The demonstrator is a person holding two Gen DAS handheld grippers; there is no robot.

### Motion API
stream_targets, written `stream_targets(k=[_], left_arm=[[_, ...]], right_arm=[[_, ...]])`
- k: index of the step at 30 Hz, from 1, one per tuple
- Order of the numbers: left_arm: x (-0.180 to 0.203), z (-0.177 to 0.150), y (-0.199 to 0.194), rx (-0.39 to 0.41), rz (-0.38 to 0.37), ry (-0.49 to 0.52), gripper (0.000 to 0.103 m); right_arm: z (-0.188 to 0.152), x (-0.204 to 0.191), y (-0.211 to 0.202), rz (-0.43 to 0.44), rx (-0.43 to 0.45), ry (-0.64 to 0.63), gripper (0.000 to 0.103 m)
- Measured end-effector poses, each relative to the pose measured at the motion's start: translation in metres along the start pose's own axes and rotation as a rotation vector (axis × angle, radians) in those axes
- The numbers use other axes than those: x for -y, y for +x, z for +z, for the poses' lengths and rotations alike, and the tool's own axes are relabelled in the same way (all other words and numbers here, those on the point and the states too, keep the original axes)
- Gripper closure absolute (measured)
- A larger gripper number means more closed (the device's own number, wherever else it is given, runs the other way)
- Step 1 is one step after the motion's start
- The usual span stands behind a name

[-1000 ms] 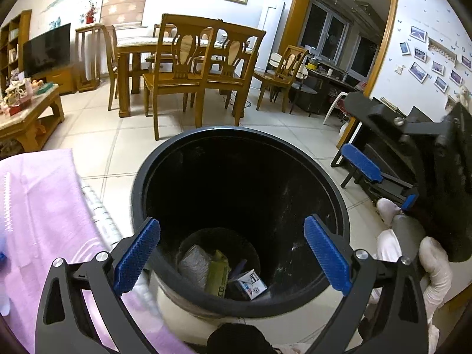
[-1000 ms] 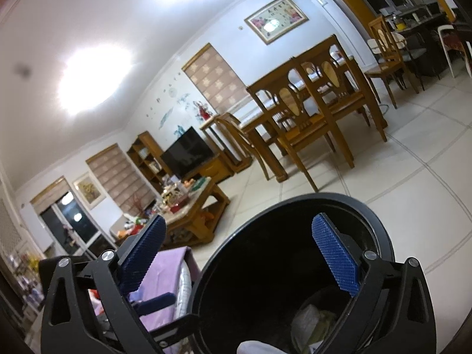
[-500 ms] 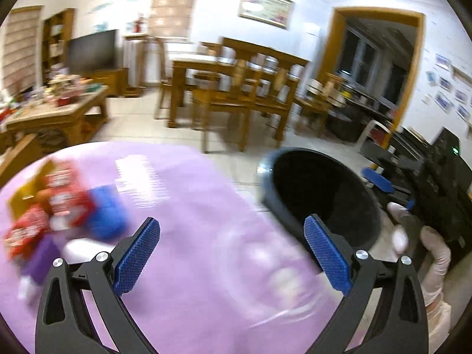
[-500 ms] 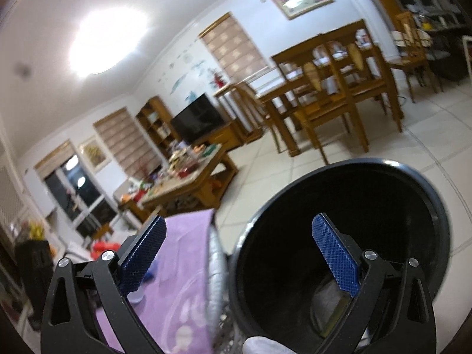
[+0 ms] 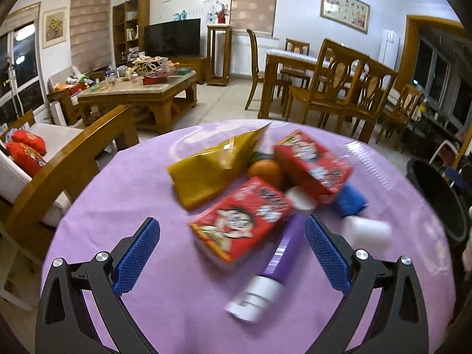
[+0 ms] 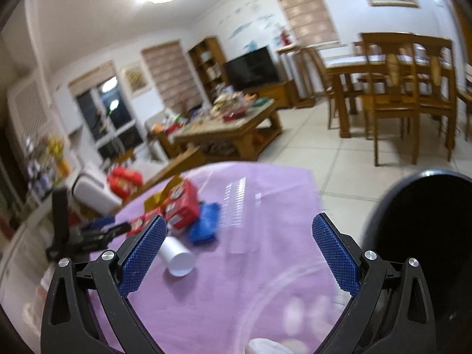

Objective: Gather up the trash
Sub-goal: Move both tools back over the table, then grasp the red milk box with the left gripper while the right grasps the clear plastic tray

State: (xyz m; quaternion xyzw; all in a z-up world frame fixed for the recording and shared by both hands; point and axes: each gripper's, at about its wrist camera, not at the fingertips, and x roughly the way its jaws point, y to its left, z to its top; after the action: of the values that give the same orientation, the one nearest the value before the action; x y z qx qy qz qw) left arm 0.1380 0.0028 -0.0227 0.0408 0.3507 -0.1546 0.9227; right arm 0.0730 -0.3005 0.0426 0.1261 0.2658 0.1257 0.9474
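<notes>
Lilac tabletop; red cartoon-print cartons, mustard-yellow pouch, purple white-capped tube, black bin.

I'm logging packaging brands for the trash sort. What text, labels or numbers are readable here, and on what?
None can be read.
Near red box: white print and a cartoon face, blurred.
Far red box: print blurred.
Yellow bag, purple tube, blue packet, white cup: no legible marking.

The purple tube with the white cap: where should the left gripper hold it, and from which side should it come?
Grip the purple tube on its bare body just above the white cap, coming down from above with the left gripper across its width. It lies flat, cap toward the camera. Its far end seems tucked beside the red box, so the near part is probably freer.
</notes>
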Motion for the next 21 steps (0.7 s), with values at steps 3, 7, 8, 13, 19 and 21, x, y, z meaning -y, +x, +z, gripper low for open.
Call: stream_targets(k=[3, 7, 8, 13, 19, 21], left_arm=[[-0.004, 0.001, 0.008, -0.029, 0.003, 0.050, 0.006], [0.001, -0.002, 0.017, -0.050, 0.003, 0.142, 0.006], [0.004, -0.002, 0.018, -0.049, 0.005, 0.166, 0.006], [0.006, -0.005, 0.024, -0.067, -0.020, 0.203, 0.009], [0.006, -0.009, 0.031, -0.126, -0.037, 0.201, 0.037], [0.007, -0.009, 0.032, -0.133, -0.037, 0.198, 0.041]], right_arm=[[0.008, -0.023, 0.030, -0.030, -0.067, -0.066, 0.005], [0.016, -0.033, 0.072, -0.060, -0.154, -0.112, 0.005], [0.018, -0.033, 0.082, -0.067, -0.169, -0.115, 0.005], [0.020, -0.031, 0.128, -0.138, -0.249, -0.119, 0.010], [0.010, -0.020, 0.160, -0.191, -0.296, -0.070, 0.044], [0.004, -0.017, 0.166, -0.195, -0.315, -0.063, 0.053]])
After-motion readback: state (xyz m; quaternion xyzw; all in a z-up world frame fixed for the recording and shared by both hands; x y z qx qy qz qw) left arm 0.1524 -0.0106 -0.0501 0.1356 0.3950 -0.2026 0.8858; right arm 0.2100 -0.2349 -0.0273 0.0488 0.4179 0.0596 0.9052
